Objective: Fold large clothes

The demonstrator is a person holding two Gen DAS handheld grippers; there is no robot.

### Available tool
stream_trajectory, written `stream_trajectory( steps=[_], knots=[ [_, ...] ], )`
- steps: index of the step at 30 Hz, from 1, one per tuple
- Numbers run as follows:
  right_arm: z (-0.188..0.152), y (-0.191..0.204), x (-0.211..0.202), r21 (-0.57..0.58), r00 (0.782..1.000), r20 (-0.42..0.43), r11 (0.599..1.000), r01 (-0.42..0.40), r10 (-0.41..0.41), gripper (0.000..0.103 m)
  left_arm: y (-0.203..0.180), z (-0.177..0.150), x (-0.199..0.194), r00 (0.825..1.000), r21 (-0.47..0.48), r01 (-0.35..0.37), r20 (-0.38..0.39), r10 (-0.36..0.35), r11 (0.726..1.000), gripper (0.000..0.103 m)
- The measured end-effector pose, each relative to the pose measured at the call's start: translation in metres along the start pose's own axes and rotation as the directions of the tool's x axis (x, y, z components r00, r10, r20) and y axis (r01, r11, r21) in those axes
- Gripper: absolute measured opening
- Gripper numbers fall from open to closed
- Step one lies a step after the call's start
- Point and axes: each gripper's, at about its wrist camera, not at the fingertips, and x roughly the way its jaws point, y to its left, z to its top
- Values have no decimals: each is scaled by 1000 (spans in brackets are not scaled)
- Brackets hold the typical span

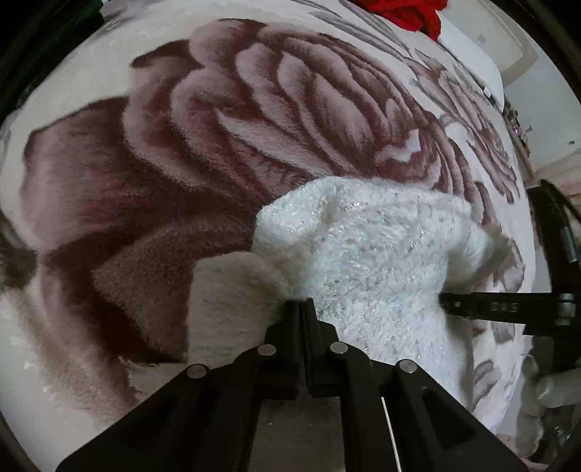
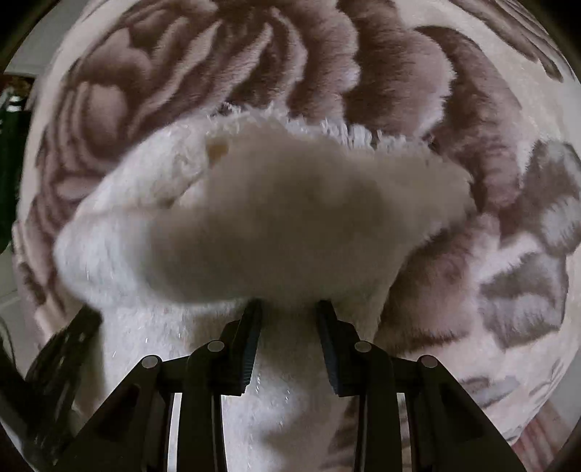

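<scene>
A white fluffy knitted garment (image 1: 366, 254) with glinting threads lies bunched on a plush blanket. My left gripper (image 1: 301, 304) is shut, pinching a thin edge of the garment at its fingertips. From the right edge of the left wrist view, a black finger (image 1: 483, 308) of the other gripper reaches into the same garment. In the right wrist view the white garment (image 2: 297, 218) hangs blurred and close to the lens. My right gripper (image 2: 290, 305) has its jaws partly apart, closed on a thick wad of the fabric. The left gripper shows as a dark blur (image 2: 61, 348) at the lower left.
The bed is covered by a cream blanket (image 1: 145, 174) with large brown roses. A red cloth (image 1: 403, 14) lies at its far end, beside something white (image 1: 472, 51). A black cable (image 1: 559, 218) hangs at the right edge.
</scene>
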Motion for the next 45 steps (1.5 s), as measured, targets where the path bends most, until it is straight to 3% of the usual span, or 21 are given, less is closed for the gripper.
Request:
stream_trajectory(
  steps=[3,7,9,11,14,17,20,24,26,28,31,32,33,35,39,41,43,45],
  knots=[
    [6,16,7,-22,998,18,998,58,-57,35,-2,5,-9,1000,5,20,-16,-20,1000,5],
    [-3,27,-16,-27,999,14,999,44,-44,35,-16,0,-56,999,41,26,24,-27,999,5],
    [-18,24,-49,-64,998,58,998,8,-4,35,-24,-17,-91,996,68,43,78,-49,997,5],
    [-42,26,-78,-116,993,85,990,-76,86,35,-32,-35,-105,993,96,74,88,-82,993,5],
    [-81,34,-85,-171,987,45,974,-147,157,35,-34,-59,-78,998,98,65,-7,-64,993,4],
    [-108,46,-37,-168,984,-84,971,-171,159,35,-15,-71,-28,996,28,66,-58,-65,997,4],
    [-109,47,3,-133,991,-70,983,-125,117,35,-9,-65,-17,994,21,102,-42,-101,995,4],
    [-102,62,13,-135,999,-19,990,-41,39,35,-5,-63,-16,991,41,129,-44,-127,991,4],
    [-103,63,11,-117,999,-11,992,-37,36,35,-5,-61,-32,990,31,140,-40,-139,990,4],
    [-102,58,0,-89,997,-18,993,-77,75,35,-9,-63,-57,992,40,123,-19,-122,992,4],
    [-129,32,-29,-78,977,-8,974,-211,211,36,-17,-75,-105,995,84,-21,96,13,996,5],
    [-139,23,-38,-68,966,-8,964,-258,258,41,-15,-86,-124,989,85,-74,134,62,994,22],
    [-150,14,-45,-54,954,-6,953,-299,299,45,-12,-92,-130,987,81,-87,139,75,993,61],
    [-185,-12,-58,-34,926,6,925,-378,378,53,5,-116,-146,986,44,-108,133,102,993,101],
    [-262,-54,-34,76,892,-58,893,-443,448,65,38,-167,-146,980,-4,-195,49,194,981,101],
    [-300,-50,14,146,869,-100,871,-469,485,71,52,-192,-145,977,-29,-209,28,210,978,101],
    [-334,-59,35,192,849,-125,853,-486,513,74,63,-215,-145,972,-43,-231,22,232,972,101],
    [-366,-64,53,235,834,-124,833,-502,538,77,80,-235,-132,975,-46,-223,-34,221,974,101]
  ],
)
